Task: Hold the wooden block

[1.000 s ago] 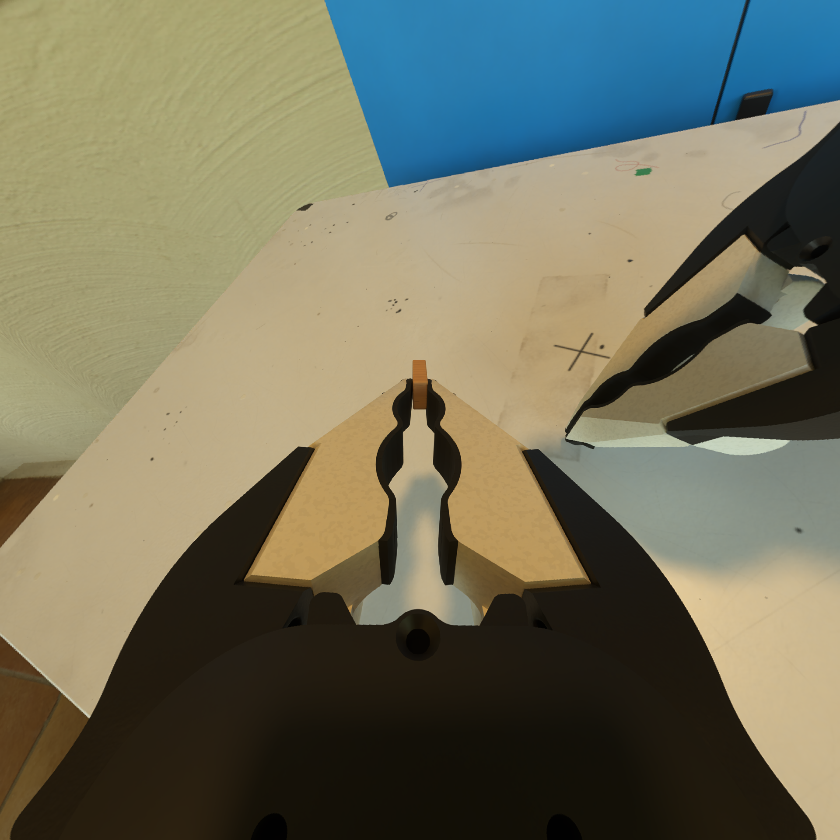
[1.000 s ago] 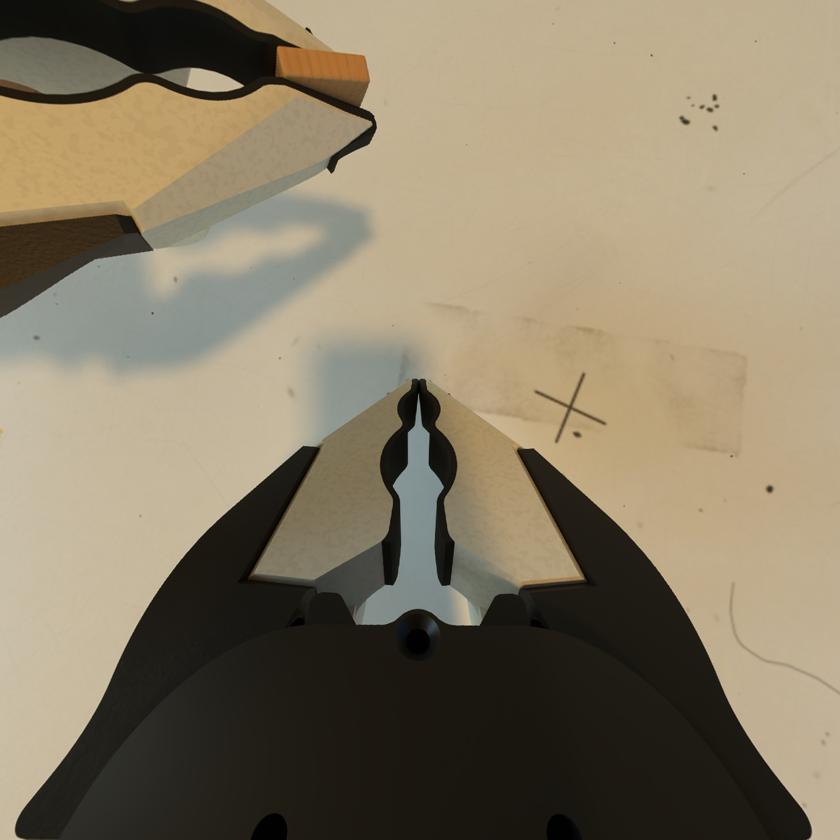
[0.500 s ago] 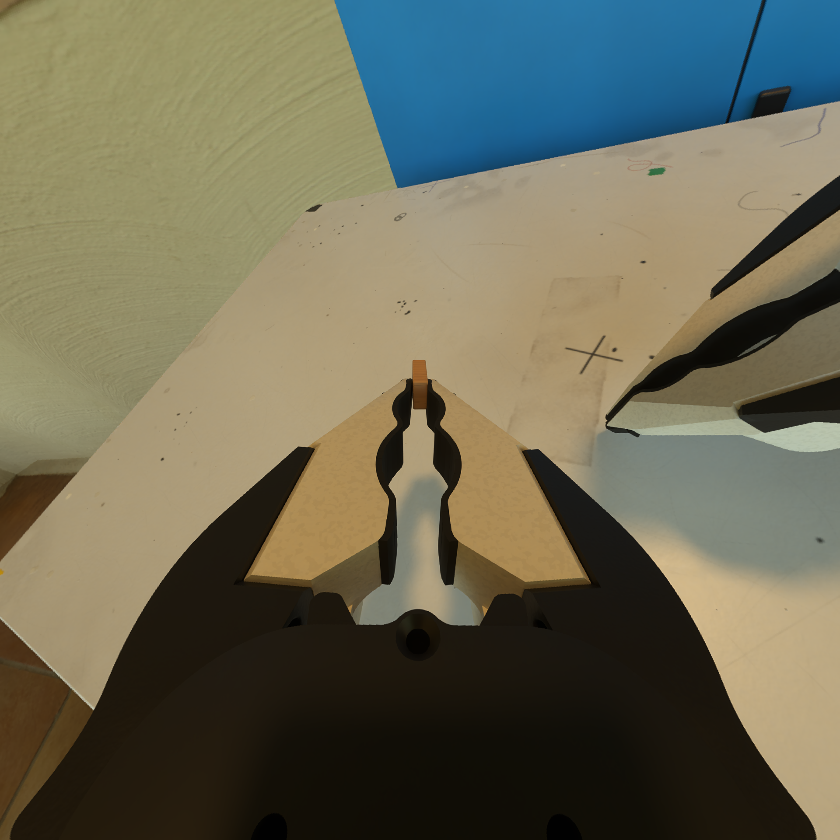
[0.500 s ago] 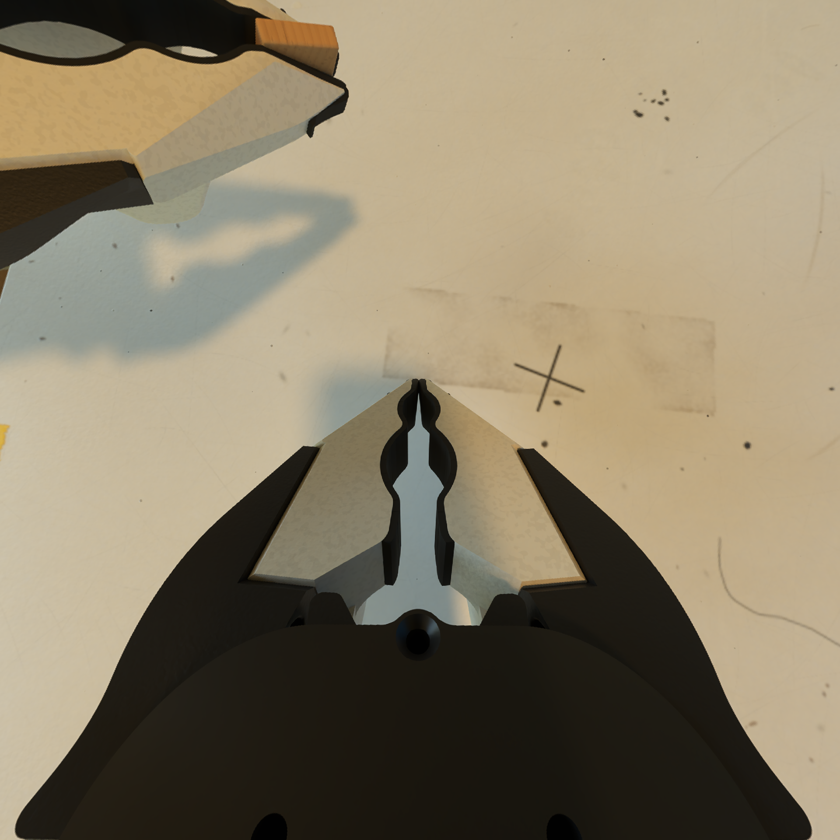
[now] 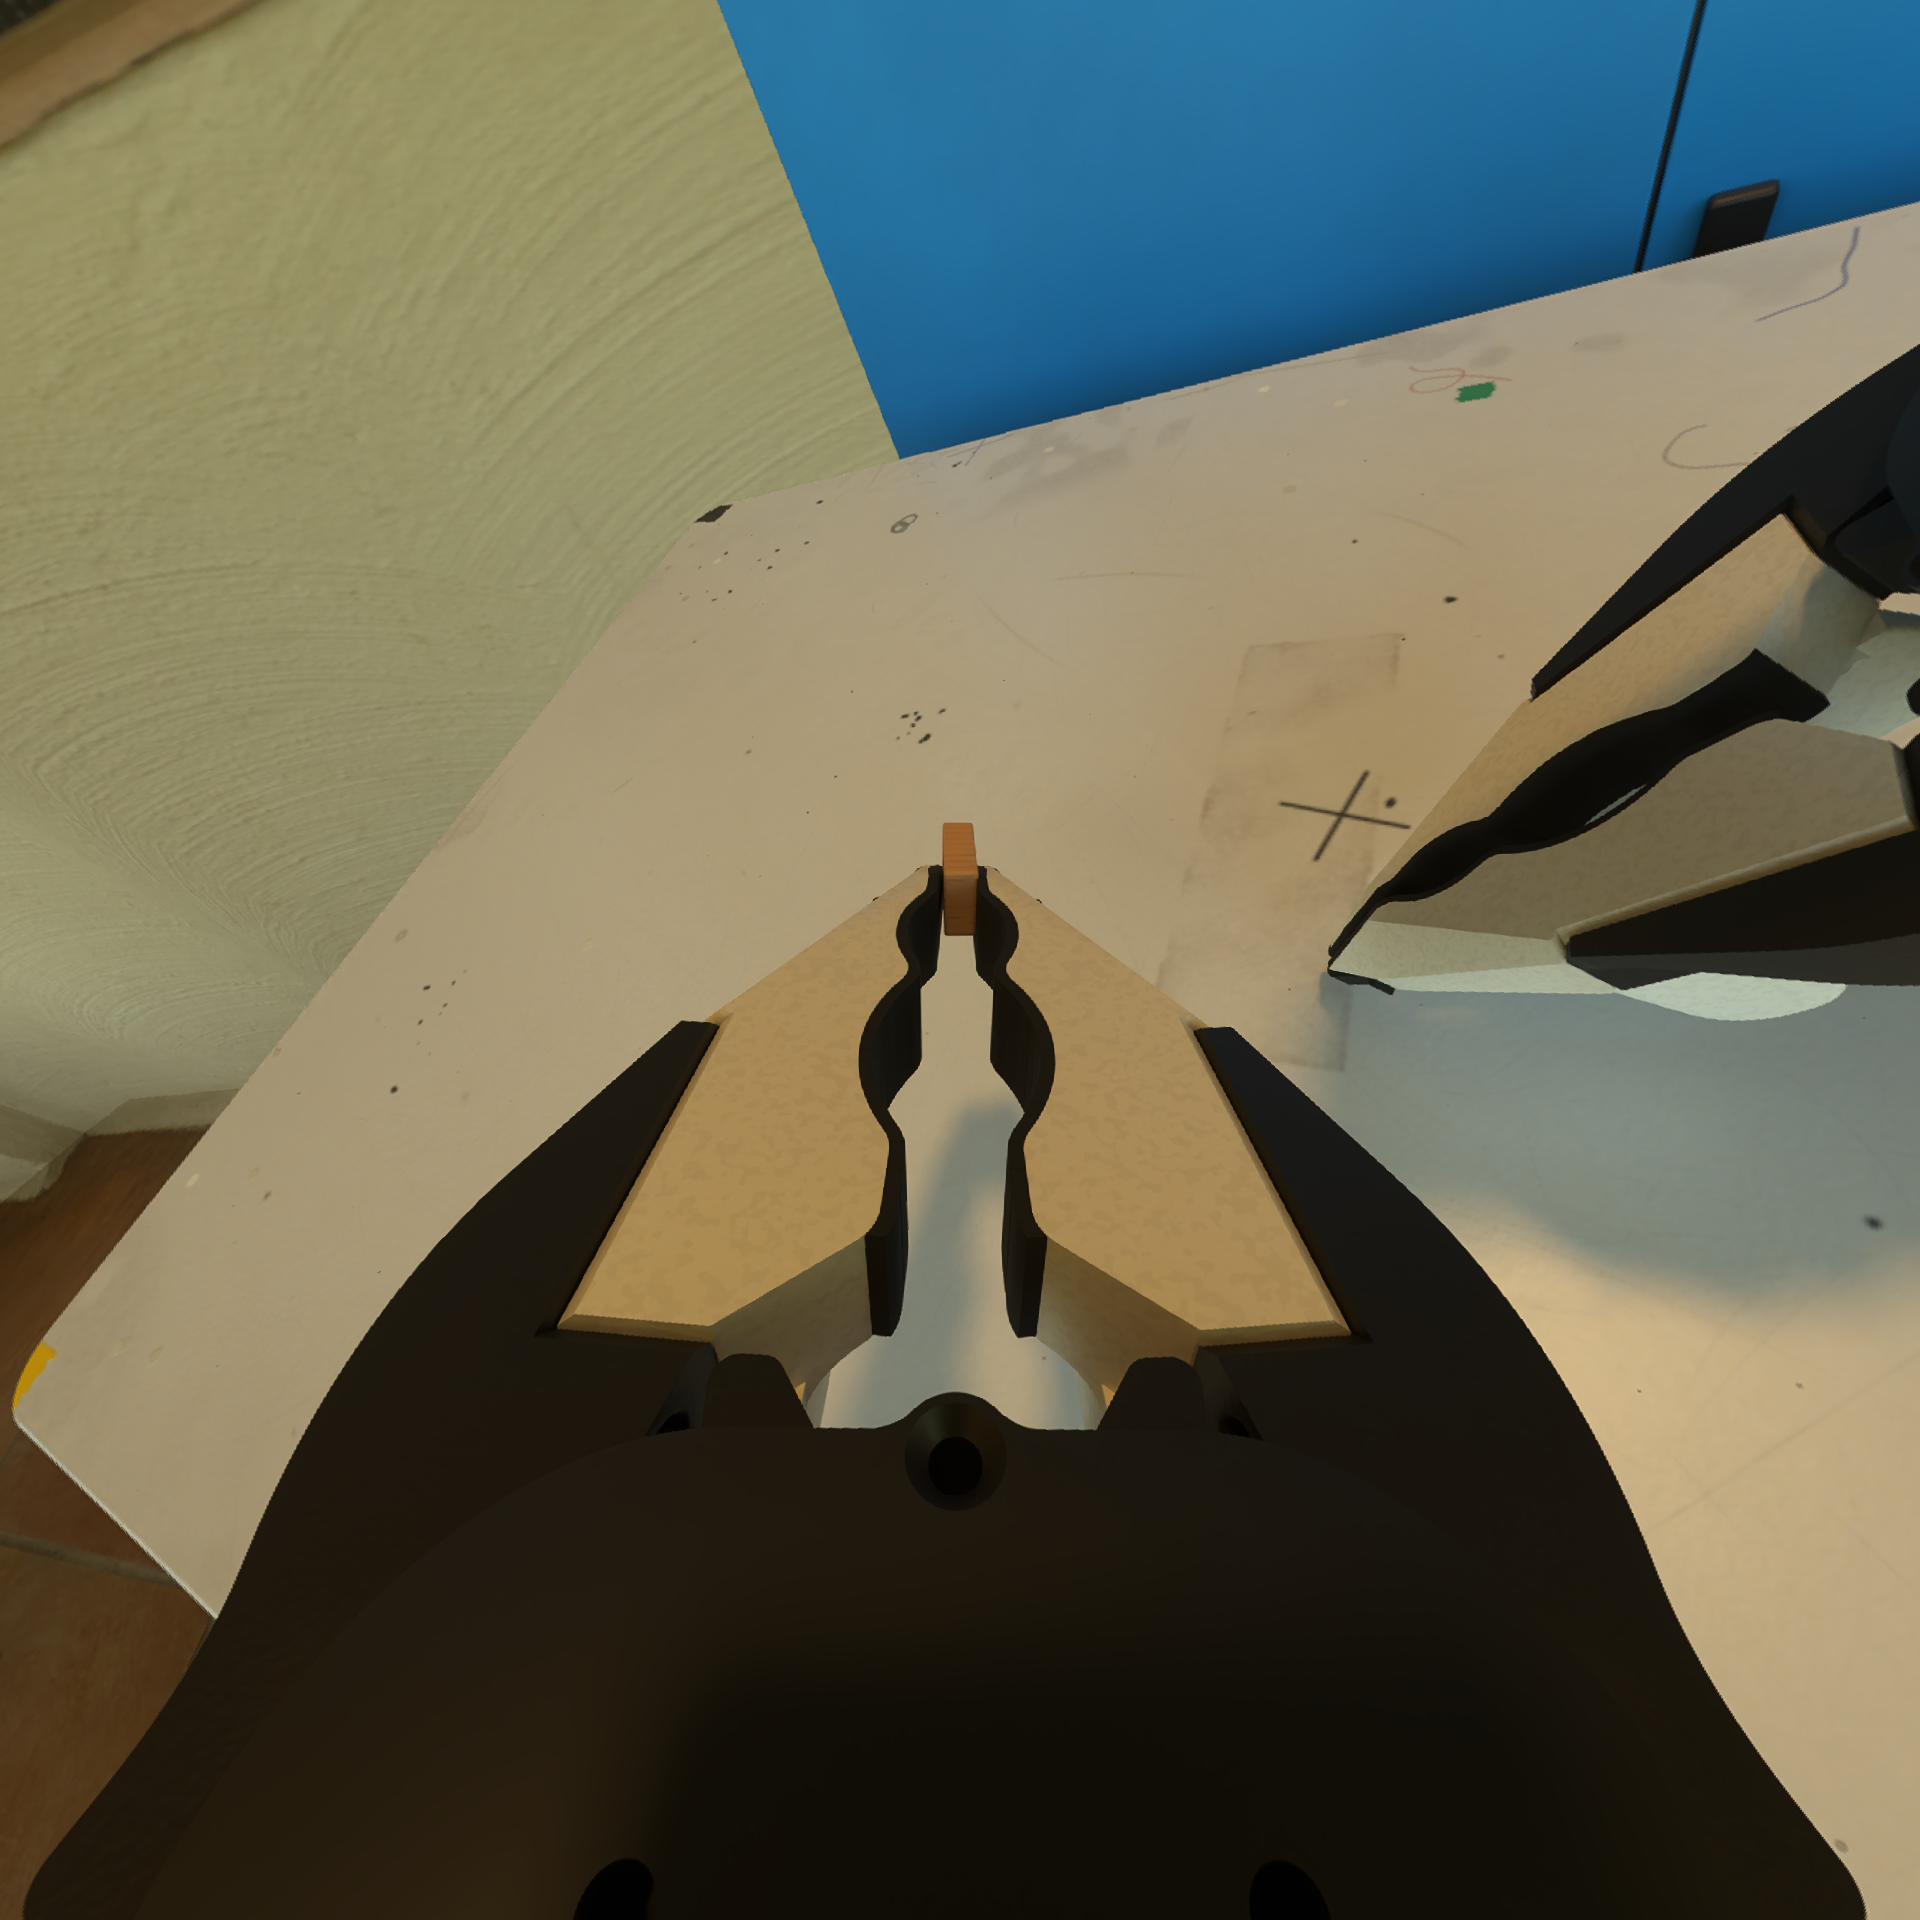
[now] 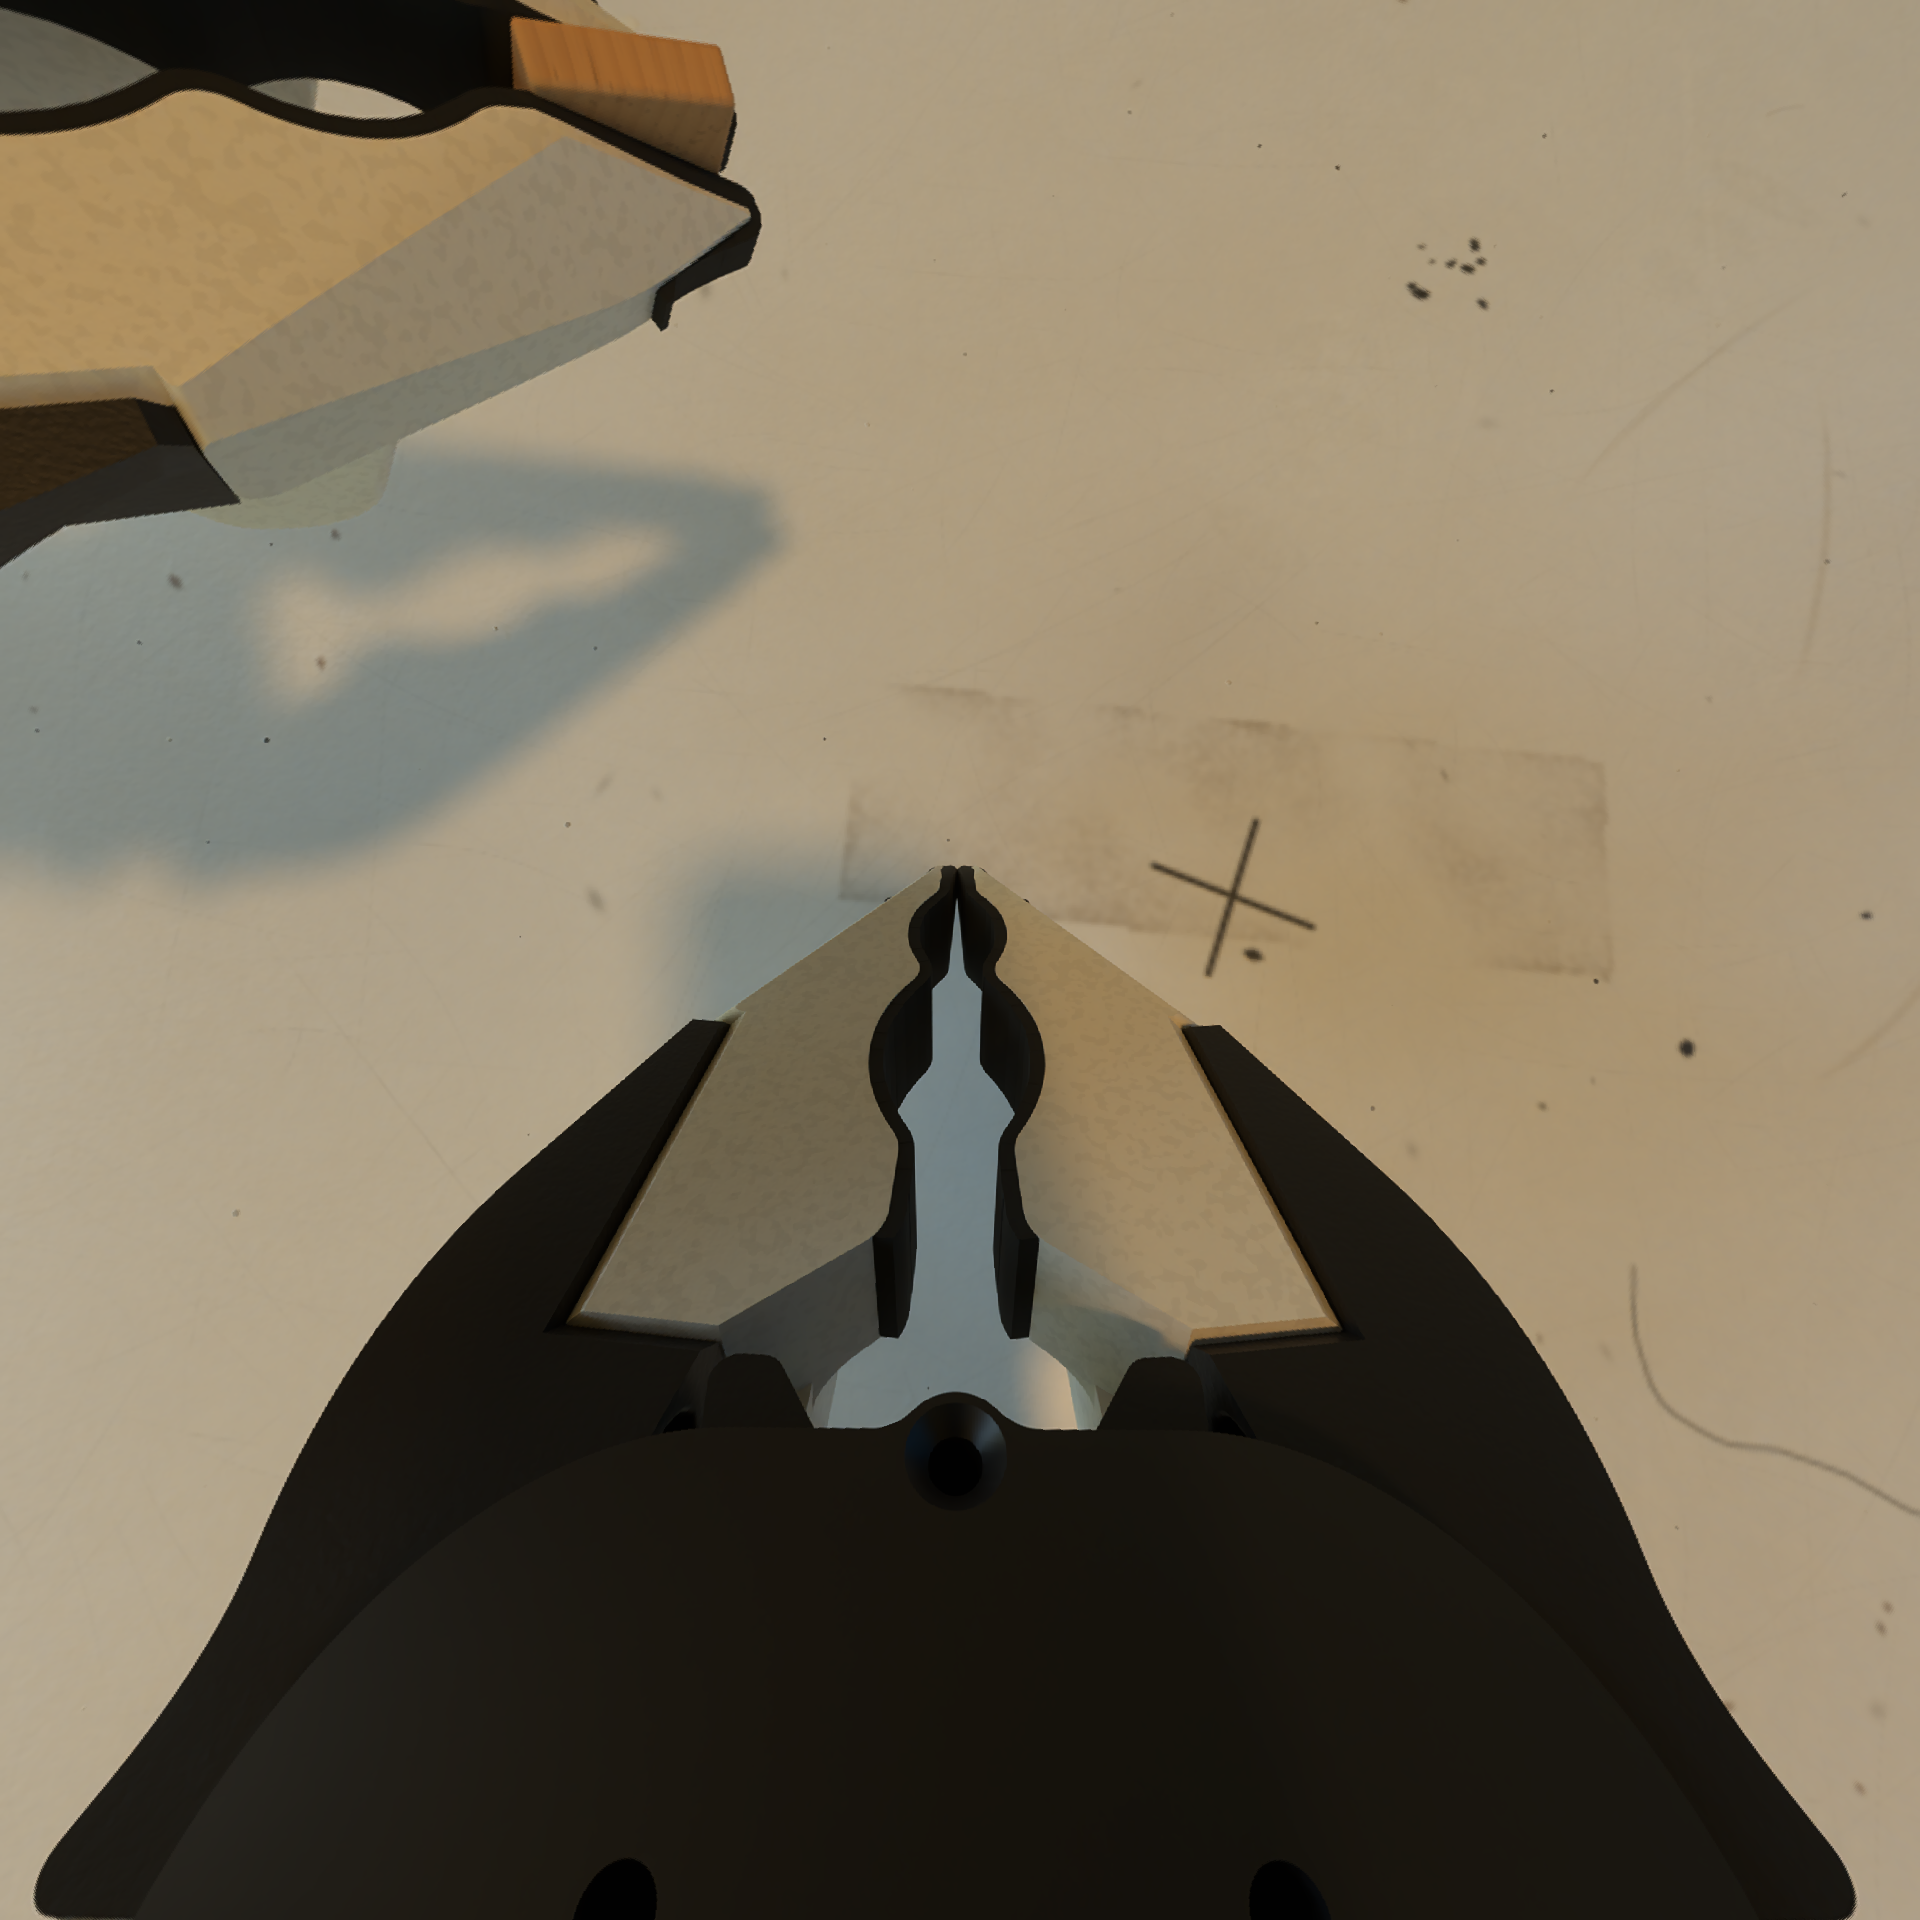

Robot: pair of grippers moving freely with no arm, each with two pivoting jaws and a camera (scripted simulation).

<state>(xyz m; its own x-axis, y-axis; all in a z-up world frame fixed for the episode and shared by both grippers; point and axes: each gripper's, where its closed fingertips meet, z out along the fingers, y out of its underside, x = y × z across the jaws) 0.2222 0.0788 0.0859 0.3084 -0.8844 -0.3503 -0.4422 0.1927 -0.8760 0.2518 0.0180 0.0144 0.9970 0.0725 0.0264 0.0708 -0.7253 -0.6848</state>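
orange-brown wooden block (image 5: 958,878) pinched at the fingertips of the left gripper (image 5: 957,883), clear above the table (image 5: 727,790), inward of its far left corner. right gripper (image 6: 957,883) pressed together on nothing, tips over the grey patch (image 6: 1351,831) beside the pen cross (image 6: 1232,900).

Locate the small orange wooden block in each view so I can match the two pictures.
Left wrist view: the small orange wooden block sits at centre, pinched at the tips of the left hand-held gripper.
Right wrist view: top left, poking out of that same gripper's tips.
Shared landmark: the black pen cross on the white table.
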